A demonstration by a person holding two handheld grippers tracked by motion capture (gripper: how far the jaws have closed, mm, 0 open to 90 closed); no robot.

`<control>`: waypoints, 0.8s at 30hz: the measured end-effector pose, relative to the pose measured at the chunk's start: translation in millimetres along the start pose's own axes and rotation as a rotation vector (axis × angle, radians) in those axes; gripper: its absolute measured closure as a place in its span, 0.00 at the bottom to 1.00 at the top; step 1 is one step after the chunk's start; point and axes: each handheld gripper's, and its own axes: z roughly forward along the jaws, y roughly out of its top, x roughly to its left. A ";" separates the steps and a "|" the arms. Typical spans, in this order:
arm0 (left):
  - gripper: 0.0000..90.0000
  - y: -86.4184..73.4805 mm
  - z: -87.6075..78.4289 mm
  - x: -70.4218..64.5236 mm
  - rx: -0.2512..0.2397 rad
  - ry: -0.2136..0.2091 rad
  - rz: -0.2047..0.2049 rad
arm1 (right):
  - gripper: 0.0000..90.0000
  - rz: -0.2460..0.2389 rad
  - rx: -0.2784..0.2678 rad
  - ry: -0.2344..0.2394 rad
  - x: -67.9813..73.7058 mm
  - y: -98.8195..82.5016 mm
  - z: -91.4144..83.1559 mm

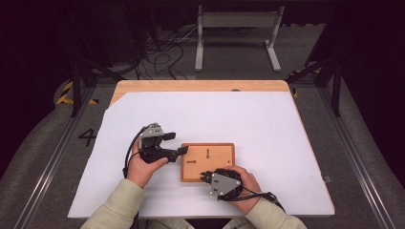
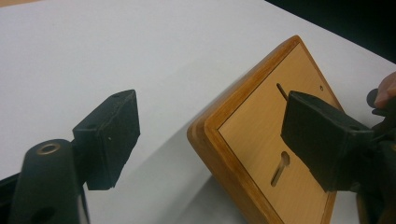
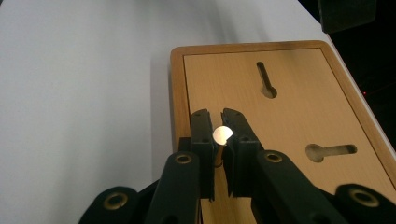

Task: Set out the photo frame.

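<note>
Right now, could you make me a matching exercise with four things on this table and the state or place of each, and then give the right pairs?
Things:
1. left gripper
2. right gripper
3. wooden board
4. white sheet

States or places:
A. lies flat, with two keyhole slots in its face
B. shut on a small pin with a round shiny head
C. covers most of the table top
D. jaws apart, at the board's left edge, holding nothing

Pairs: 1-D, 2-B, 3-A, 4-C

Recording lab: dark curtained surround, floor rails (image 1: pixel 45 164), tangled cables (image 1: pixel 160 57) at 11 o'clock, paper-covered table (image 1: pixel 267 119).
</note>
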 end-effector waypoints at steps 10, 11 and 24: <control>0.19 0.0 17.1 -0.8 0.044 -0.042 -0.017 | 0.93 -0.021 0.007 -0.012 2.5 0.6 -0.9; 0.19 -0.4 19.4 -0.4 0.049 -0.052 -0.020 | 0.93 -0.022 0.006 -0.012 2.6 0.6 -0.8; 0.18 -7.6 38.0 0.0 0.116 -0.130 -0.066 | 0.93 -0.033 0.008 -0.016 4.0 0.7 -1.3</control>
